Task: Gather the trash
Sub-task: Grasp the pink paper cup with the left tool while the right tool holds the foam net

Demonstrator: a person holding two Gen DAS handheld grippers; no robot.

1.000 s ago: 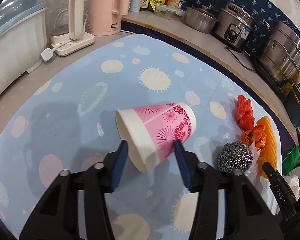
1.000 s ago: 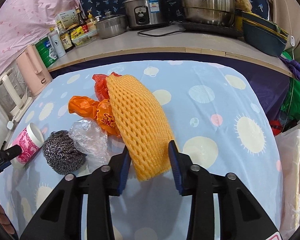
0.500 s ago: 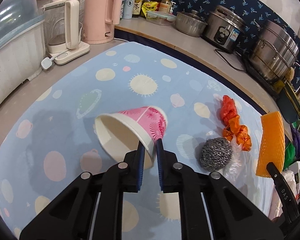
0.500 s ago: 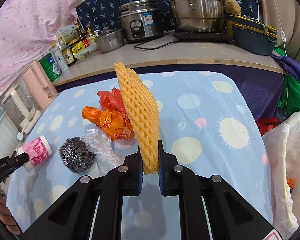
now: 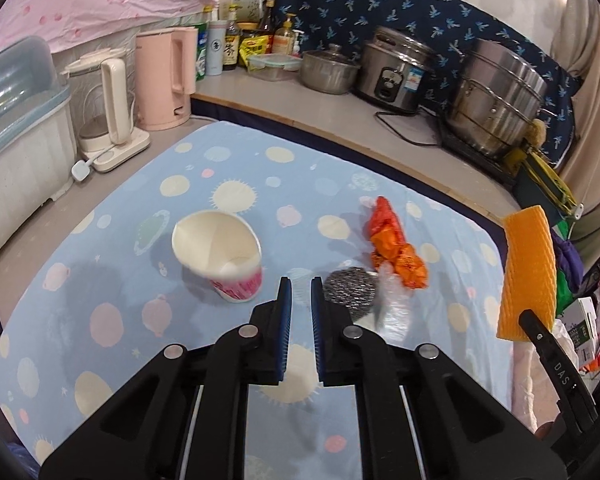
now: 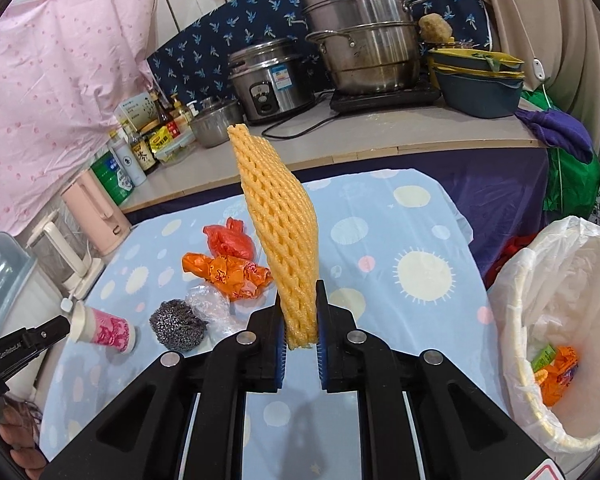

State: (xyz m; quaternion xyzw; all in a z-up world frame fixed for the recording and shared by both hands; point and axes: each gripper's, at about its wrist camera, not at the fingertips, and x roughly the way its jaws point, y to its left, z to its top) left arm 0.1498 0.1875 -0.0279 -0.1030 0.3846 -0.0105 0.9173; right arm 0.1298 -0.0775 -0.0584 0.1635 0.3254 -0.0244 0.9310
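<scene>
Left tongs (image 5: 301,284) are sitting pressed together with nothing pinched between the blue pads, angled down at the blue spotted surface (image 5: 112,240). The pink paper cup (image 5: 220,256) is resting on that surface just left of the tips, with its open mouth facing back at the left wrist camera. From the right wrist view it's lying on its side with its white rim right next to the tip of the left tongs; can't tell if they're actually touching.

Right tongs (image 6: 300,292) are pinching the bottom end of the orange foam net (image 6: 278,216) and holding it up off the surface. The net is sticking up nearly vertical and leaning a bit to the left. They're also pointing downward, and the bin with the white bag (image 6: 512,280) is sitting off to their right, past the edge of the surface.

The steel scrubber (image 6: 176,324), a clear plastic wrapper (image 6: 212,304) and the crumpled orange and red bags (image 6: 228,268) are lying in a bunch on the surface between the two tongs
</scene>
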